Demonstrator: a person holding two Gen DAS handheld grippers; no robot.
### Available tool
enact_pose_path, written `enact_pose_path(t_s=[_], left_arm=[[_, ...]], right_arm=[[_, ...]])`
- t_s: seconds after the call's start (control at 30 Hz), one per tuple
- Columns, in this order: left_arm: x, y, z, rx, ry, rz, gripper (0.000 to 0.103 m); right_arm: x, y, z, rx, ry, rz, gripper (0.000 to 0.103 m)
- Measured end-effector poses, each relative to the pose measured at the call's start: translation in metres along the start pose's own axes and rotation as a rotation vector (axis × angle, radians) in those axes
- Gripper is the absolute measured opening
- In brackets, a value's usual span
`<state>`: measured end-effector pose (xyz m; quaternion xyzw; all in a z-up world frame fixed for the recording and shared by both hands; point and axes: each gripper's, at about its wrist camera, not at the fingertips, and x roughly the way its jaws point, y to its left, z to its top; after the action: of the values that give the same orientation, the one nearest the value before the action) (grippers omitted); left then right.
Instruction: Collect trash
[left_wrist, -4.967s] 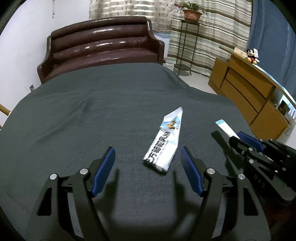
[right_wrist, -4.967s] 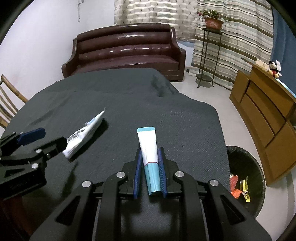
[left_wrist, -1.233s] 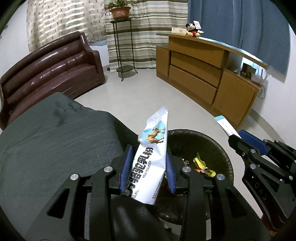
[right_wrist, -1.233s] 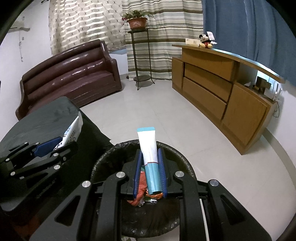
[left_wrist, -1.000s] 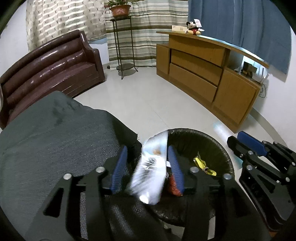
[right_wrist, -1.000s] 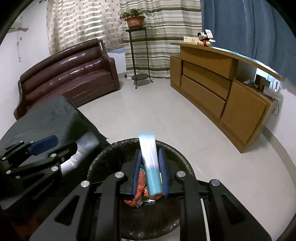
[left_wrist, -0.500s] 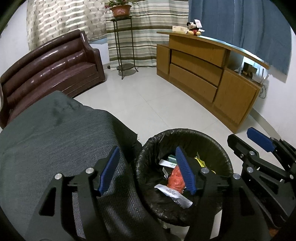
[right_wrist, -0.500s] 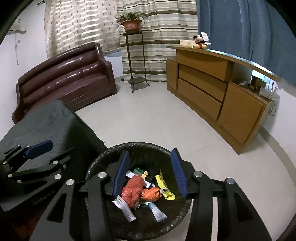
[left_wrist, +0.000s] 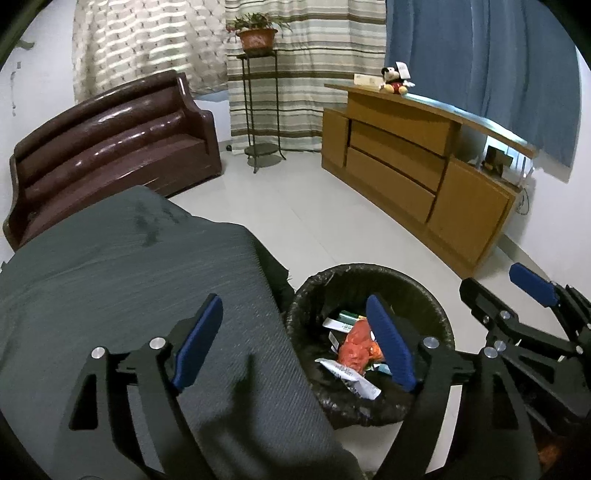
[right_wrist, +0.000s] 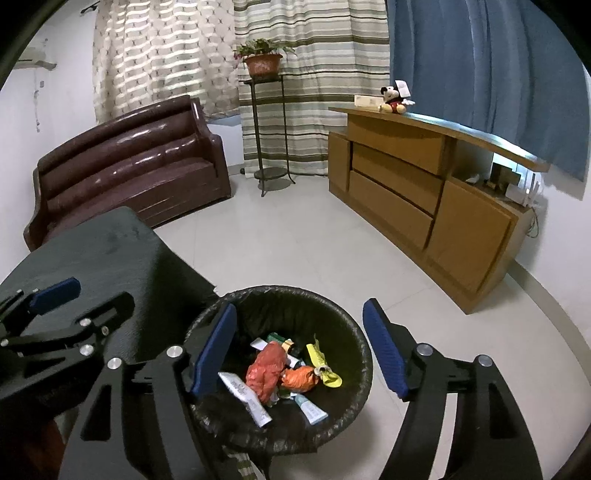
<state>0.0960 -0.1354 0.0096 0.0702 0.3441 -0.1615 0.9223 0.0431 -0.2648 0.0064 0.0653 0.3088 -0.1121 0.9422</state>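
Note:
A round bin lined with a black bag (right_wrist: 332, 306) (left_wrist: 424, 291) stands on the floor by the table's corner. Inside lie the white milk-powder packet (right_wrist: 245, 398) (left_wrist: 351, 376), the white and teal tube (right_wrist: 312, 408), red and orange wrappers (right_wrist: 267, 371) and a yellow one (right_wrist: 323, 365). My right gripper (right_wrist: 299, 343) hangs above the bin, its jaws opening with nothing between them. My left gripper (left_wrist: 295, 339) straddles the table edge and the bin rim, jaws opening and empty. Each gripper also shows in the other's view: the right (left_wrist: 532, 291), the left (right_wrist: 55, 291).
The table under a dark grey cloth (left_wrist: 129, 266) fills the left. A brown leather sofa (right_wrist: 129, 166) stands behind it, a plant stand (right_wrist: 266, 122) at the striped curtain, and a wooden sideboard (right_wrist: 424, 192) along the right wall. Pale tiled floor (right_wrist: 295, 236) lies between them.
Both grippers let go: the milk-powder packet and the tube dropped into the bin. The jaws of both spread wider, and both hands drew up and back a little.

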Motion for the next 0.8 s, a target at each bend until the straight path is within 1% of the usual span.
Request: enact_pose_path(t_s=[0.27, 0.33, 0.4, 0.57, 0.8], left_arm=[[-0.041, 0.01, -0.013, -0.024, -0.032, 0.011, 0.081], [-0.05, 0.013, -0.017, -0.024, -0.042, 0.026, 0.082], [-0.061, 0.016, -0.022, -0.026, -0.055, 0.053, 0.087], [-0.083, 0.021, -0.031, -0.037, -0.08, 0.069, 0.087], [-0.104, 0.028, -0.046, -0.051, -0.083, 0.075, 0.087]], right_arm=[[-0.029, 0.013, -0.01, -0.034, -0.027, 0.009, 0.069], [-0.035, 0.016, -0.011, -0.038, -0.034, 0.017, 0.069], [-0.043, 0.019, -0.012, -0.043, -0.042, 0.025, 0.069], [-0.059, 0.025, -0.018, -0.06, -0.056, 0.04, 0.07], [-0.075, 0.027, -0.026, -0.069, -0.063, 0.047, 0.07]])
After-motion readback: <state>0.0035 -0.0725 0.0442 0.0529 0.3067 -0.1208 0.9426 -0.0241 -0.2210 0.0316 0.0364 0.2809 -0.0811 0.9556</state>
